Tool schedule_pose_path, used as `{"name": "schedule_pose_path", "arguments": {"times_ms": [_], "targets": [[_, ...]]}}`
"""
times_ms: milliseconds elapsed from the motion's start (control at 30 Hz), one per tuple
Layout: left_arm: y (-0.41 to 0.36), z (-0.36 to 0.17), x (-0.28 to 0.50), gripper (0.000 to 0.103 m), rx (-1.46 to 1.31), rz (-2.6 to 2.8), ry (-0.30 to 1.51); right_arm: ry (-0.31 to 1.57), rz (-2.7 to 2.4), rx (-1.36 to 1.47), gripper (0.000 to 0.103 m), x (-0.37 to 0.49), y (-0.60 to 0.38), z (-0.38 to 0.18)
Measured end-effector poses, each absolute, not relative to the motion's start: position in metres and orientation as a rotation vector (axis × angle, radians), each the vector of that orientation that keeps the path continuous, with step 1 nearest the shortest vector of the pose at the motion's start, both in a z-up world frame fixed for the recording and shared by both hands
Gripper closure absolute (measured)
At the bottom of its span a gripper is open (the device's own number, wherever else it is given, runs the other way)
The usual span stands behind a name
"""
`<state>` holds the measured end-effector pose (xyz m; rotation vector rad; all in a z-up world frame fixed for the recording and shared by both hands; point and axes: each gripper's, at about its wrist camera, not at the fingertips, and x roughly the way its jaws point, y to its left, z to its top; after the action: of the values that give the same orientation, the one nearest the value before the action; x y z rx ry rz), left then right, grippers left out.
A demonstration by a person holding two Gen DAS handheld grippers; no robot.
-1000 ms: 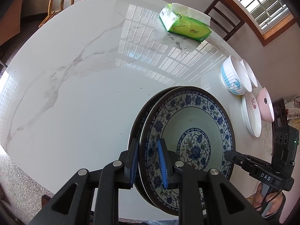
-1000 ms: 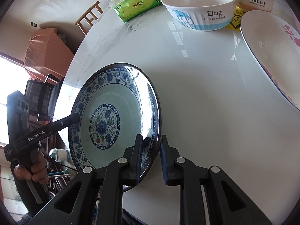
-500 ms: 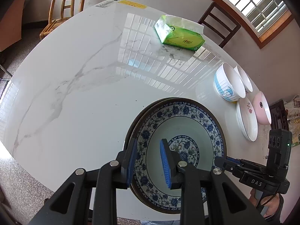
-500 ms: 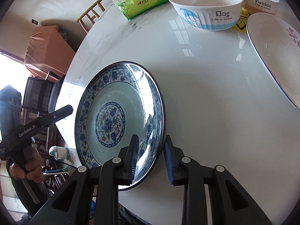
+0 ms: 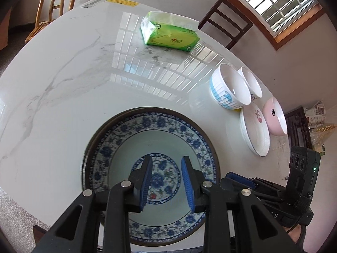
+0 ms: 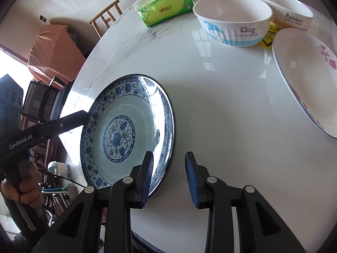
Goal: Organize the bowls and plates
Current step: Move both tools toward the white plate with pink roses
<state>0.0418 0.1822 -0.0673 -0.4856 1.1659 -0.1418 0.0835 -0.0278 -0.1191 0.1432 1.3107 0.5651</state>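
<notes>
A blue-and-white floral plate [image 5: 155,139] lies flat on the white marble table [image 5: 63,80] near its front edge; it also shows in the right wrist view [image 6: 126,124]. My left gripper [image 5: 166,181] is open and empty above the plate's middle. My right gripper [image 6: 169,179] is open and empty, just off the plate's right rim. A white-and-blue "Dog" bowl [image 6: 233,19], a "Rabbit" bowl [image 6: 288,8], a white plate with pink flowers [image 6: 307,73] and a pink bowl [image 5: 276,116] stand together at the right.
A green tissue pack [image 5: 170,33] lies at the table's far side. A wooden chair [image 5: 52,4] and a dark chair [image 5: 225,21] stand behind the table. The table's front edge [image 5: 21,208] is close below the floral plate.
Both grippers have let go of the floral plate and opened. The plate has gone from tilted on its rim to lying flat on the table. The left gripper now hovers over its middle.
</notes>
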Motion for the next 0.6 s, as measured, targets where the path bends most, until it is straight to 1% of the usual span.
{"name": "schedule_pose_path", "arguments": {"times_ms": [167, 400, 600], "targets": [[0.153, -0.066, 0.054, 0.074, -0.509, -0.195, 1.152, 1.248, 0.510, 0.236, 0.073, 0.081, -0.080, -0.104], [0.104, -0.066, 0.074, 0.074, -0.541, -0.279, 1.142, 1.129, 0.351, 0.375, 0.073, 0.082, -0.178, -0.086], [0.060, -0.073, 0.095, 0.074, -0.574, -0.342, 1.144, 1.059, 0.215, 0.449, 0.074, 0.091, -0.245, -0.085]]}}
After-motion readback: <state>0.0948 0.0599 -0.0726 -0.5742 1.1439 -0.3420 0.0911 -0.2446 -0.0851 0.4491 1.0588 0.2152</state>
